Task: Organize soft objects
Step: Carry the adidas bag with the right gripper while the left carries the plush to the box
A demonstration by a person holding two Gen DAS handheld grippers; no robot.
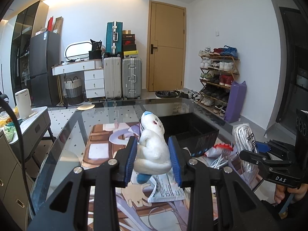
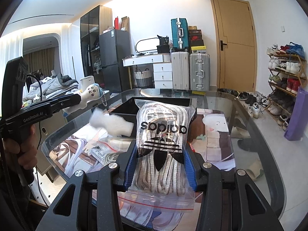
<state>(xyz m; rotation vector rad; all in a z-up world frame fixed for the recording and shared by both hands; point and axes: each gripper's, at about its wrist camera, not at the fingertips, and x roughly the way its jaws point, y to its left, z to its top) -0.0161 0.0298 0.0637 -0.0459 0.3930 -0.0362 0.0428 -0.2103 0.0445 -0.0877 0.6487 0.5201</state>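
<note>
My left gripper (image 1: pixel 153 155) is shut on a white plush doll with blue hair (image 1: pixel 153 144) and holds it above the glass table; the doll also shows in the right wrist view (image 2: pixel 90 94). My right gripper (image 2: pixel 160 161) is shut on a clear zip bag of striped shoelaces (image 2: pixel 163 144), lifted over the table; the bag shows at the right of the left wrist view (image 1: pixel 245 136). A black open bin (image 1: pixel 188 129) stands just behind both held things. A white fluffy piece (image 2: pixel 111 123) lies by the bin's near left corner.
The glass table (image 2: pixel 240 115) carries a printed mat (image 1: pixel 100 144), a paper packet (image 1: pixel 165 190), and small plastic bags with a red-topped one (image 1: pixel 221 148). A grey side cabinet (image 1: pixel 36 123) stands to the left. A shoe rack (image 1: pixel 217 77) and purple bag (image 1: pixel 235 102) stand to the right.
</note>
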